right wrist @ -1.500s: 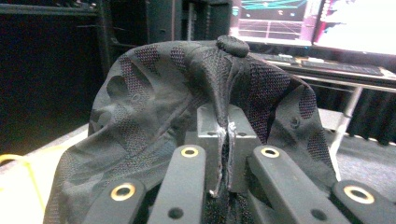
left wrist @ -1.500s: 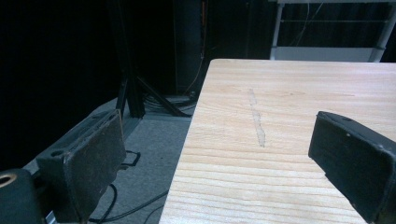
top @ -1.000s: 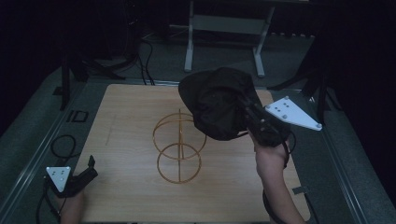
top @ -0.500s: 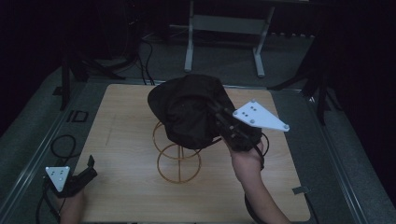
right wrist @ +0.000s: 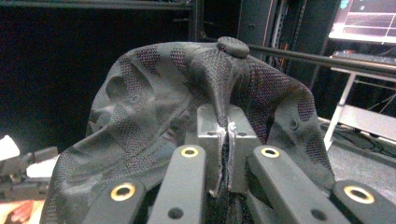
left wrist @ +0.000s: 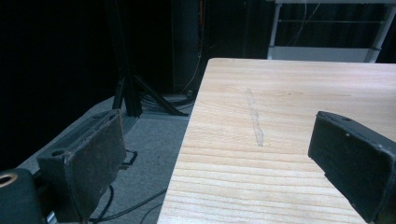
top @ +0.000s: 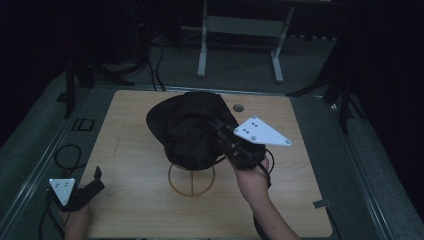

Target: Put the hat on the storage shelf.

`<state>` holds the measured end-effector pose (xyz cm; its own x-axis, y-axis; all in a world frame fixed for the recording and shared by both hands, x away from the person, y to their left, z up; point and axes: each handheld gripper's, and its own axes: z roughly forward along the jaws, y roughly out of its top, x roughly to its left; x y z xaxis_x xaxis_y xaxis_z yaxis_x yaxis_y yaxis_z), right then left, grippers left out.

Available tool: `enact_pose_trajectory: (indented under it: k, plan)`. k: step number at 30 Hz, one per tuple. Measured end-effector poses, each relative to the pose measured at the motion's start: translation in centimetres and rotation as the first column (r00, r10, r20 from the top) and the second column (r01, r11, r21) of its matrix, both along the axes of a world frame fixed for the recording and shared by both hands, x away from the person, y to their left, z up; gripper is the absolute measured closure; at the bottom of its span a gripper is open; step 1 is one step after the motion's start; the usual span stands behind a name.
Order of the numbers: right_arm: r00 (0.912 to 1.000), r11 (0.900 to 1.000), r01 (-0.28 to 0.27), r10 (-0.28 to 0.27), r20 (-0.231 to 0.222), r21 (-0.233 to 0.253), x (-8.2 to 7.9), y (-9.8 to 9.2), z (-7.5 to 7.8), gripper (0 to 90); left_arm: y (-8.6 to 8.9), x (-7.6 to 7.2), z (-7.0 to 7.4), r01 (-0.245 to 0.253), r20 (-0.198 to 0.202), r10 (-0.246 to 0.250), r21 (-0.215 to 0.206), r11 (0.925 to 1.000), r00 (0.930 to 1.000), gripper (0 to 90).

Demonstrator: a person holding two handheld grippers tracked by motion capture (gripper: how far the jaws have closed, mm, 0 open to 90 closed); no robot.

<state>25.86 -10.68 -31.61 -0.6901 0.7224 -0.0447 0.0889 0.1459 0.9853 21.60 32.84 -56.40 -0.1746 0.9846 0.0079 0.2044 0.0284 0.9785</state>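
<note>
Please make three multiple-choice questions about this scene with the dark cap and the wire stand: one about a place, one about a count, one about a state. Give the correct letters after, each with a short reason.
1. Where is the dark cap in the high view?
A. above the wire stand
B. flat on the table's left edge
C. on the floor

2. How many grippers touch the cap?
A. none
B. one
C. two

3. How do the jaws of the left gripper stand?
A. shut on the cap
B. shut on nothing
C. apart, with nothing between them

Answers: 1 A, the cap covers the top of the stand, whose lower ring shows beneath it. 2 B, the right gripper pinches a fold of the cap, while the left one sits at the table's near left corner. 3 C, bare table shows between its pads in the left gripper view.
</note>
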Motion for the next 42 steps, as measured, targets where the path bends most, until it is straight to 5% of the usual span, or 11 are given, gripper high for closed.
enact_pose_trajectory:
  k: [23,33,42]
  plan:
    - [0.9953,0.998,-0.041,0.037,-0.089,-0.043,1.1,1.3,-4.1,85.2,0.0,0.0,0.0,0.006,-0.001,-0.006,-0.005,1.0,1.0,4.5]
    - [0.9873,0.995,-0.082,0.073,-0.141,-0.064,1.6,1.9,-5.4,69.3,0.0,0.0,0.0,0.009,0.002,-0.009,-0.004,1.0,1.0,4.4]
    - [0.9826,0.997,-0.057,0.047,-0.179,-0.05,2.0,1.3,-6.4,59.4,0.0,0.0,0.0,0.014,0.0,-0.014,-0.001,0.9999,0.9999,4.5]
